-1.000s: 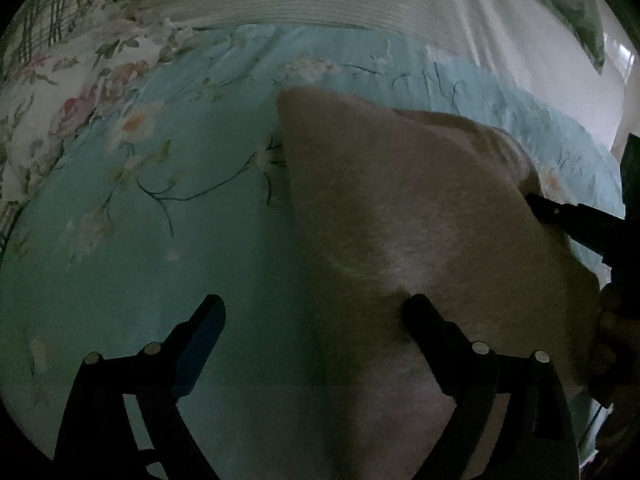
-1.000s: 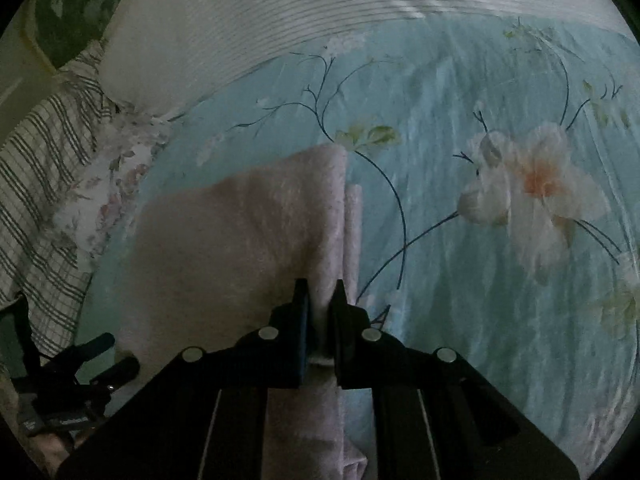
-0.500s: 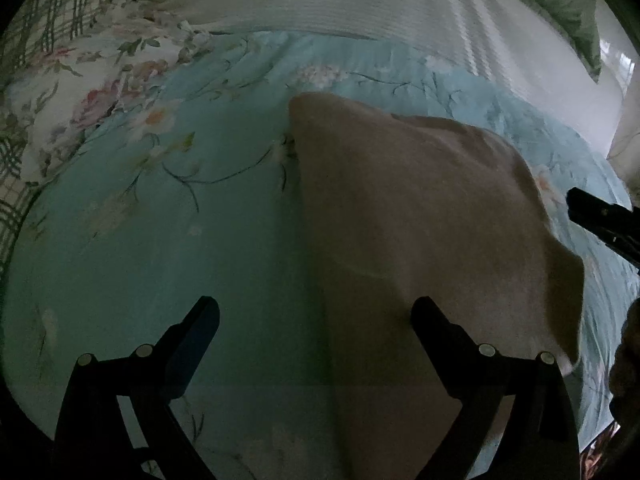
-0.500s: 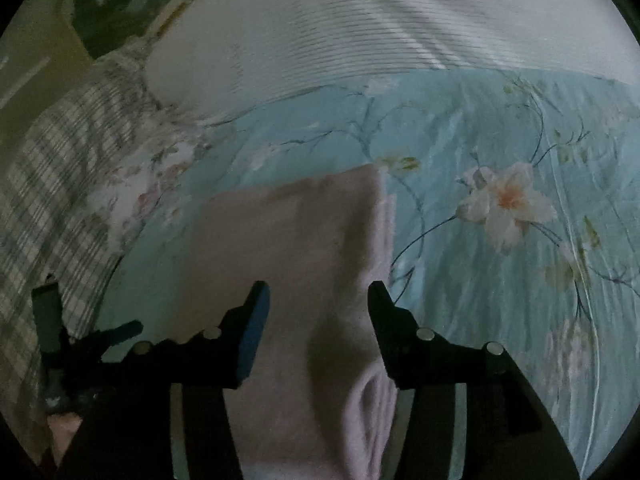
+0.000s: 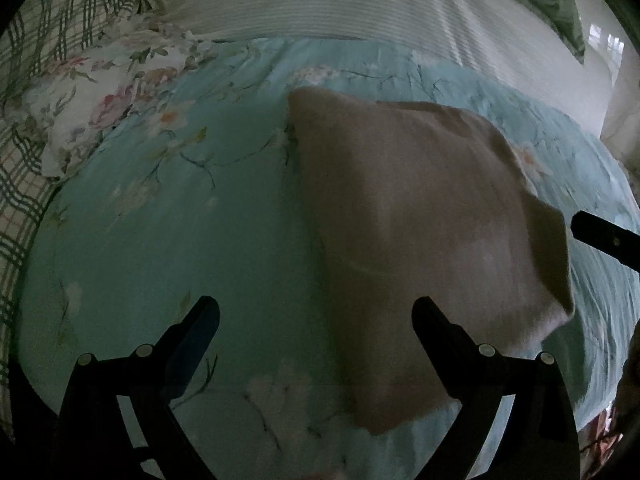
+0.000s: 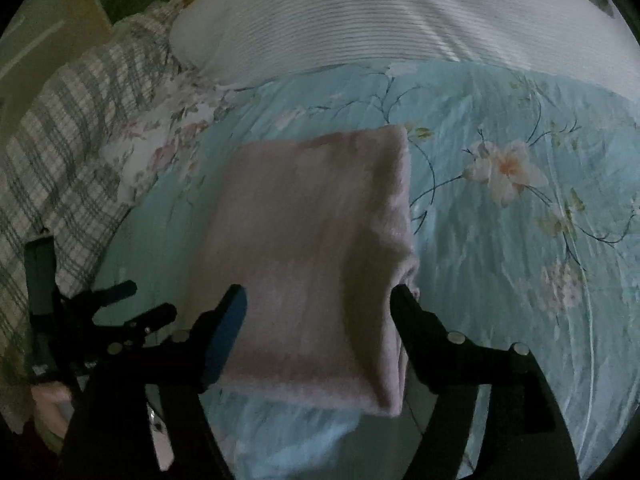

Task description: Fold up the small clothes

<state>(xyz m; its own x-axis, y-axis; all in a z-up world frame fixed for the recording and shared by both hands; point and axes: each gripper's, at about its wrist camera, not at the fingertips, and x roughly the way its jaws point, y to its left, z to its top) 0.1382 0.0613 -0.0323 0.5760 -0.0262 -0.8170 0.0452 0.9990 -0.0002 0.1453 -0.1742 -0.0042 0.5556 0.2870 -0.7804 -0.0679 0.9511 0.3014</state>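
**Desk:** Where does the cloth lie, and where are the two tools?

**Photographer:** A folded pinkish cloth (image 5: 420,232) lies flat on a pale blue flowered bedspread (image 5: 180,220). In the left wrist view it spreads from the centre out to 3 o'clock, with its near corner at 6 o'clock. The left gripper (image 5: 316,312) stands with its jaws wide apart and nothing between them. The right-hand finger overlaps the cloth's near part, while the left-hand finger is over bare bedspread at 7 o'clock.

**Desk:** And the other one?

**Photographer:** The right gripper (image 6: 318,296) is also spread wide, gripping nothing. Seen from its own camera, the cloth (image 6: 312,240) sits dead centre, running up toward 12 o'clock, and its near end lies between the two fingers. The folded edge at 3 o'clock lies just beside the right-hand finger; whether they touch cannot be told.

**Desk:** Anything around it?

**Photographer:** A white ribbed pillow (image 6: 400,16) lies at 12 o'clock, and a plaid blanket (image 6: 60,152) at 9 o'clock. The left gripper (image 6: 136,300) shows at 8 o'clock in that view, near the cloth's left edge.
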